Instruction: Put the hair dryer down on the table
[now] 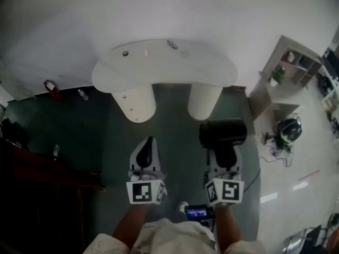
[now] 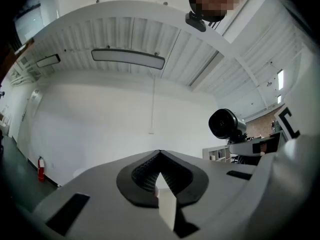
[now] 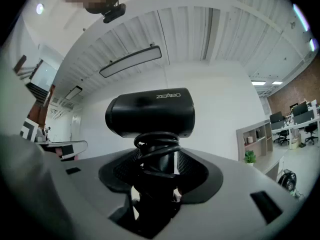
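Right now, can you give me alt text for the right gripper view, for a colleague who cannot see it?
The right gripper clamps the handle of a black hair dryer, its barrel crosswise above the jaws and its cord coiled round the handle. Behind are a white wall and, at right, a shelf unit.

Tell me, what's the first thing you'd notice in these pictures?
The big black hair dryer stands out first: the right gripper has its fingers shut on the handle, where the cord is wound, above the dark floor. Ahead stands a curvy white table. The left gripper, beside the right one, is shut and empty.
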Tool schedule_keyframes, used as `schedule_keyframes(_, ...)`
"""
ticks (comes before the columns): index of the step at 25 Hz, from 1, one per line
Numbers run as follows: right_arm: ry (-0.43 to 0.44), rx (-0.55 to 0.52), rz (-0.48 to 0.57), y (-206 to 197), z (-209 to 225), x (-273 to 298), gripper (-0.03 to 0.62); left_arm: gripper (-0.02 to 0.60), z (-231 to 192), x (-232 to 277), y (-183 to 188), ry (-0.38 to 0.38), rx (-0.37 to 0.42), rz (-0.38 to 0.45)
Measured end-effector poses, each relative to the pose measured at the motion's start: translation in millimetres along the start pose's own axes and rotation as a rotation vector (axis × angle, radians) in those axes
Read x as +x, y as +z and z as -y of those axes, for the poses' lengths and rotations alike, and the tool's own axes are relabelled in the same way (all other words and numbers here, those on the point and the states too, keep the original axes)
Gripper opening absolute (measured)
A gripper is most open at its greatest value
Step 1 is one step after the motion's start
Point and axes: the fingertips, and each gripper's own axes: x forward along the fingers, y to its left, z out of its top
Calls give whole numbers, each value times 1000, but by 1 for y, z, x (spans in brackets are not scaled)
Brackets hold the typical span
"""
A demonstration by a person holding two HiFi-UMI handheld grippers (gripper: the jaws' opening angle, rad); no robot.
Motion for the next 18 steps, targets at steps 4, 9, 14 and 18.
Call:
schedule_keyframes(4,-10,3,14,5,9,-45,230,-5,33,-32,10,1,-3,14)
schedule_keyframes(9,4,16,16,6,11,-67,230,-5,48,-58,10,10,-8,-7)
schedule_keyframes(14,26,16,30,12,7,-73,230,-5,50,-65,12,17,-13,-3)
schedule_keyframes(18,47,27,43,17,3,-73,230,-5,50,-66,11,19,-12,-2)
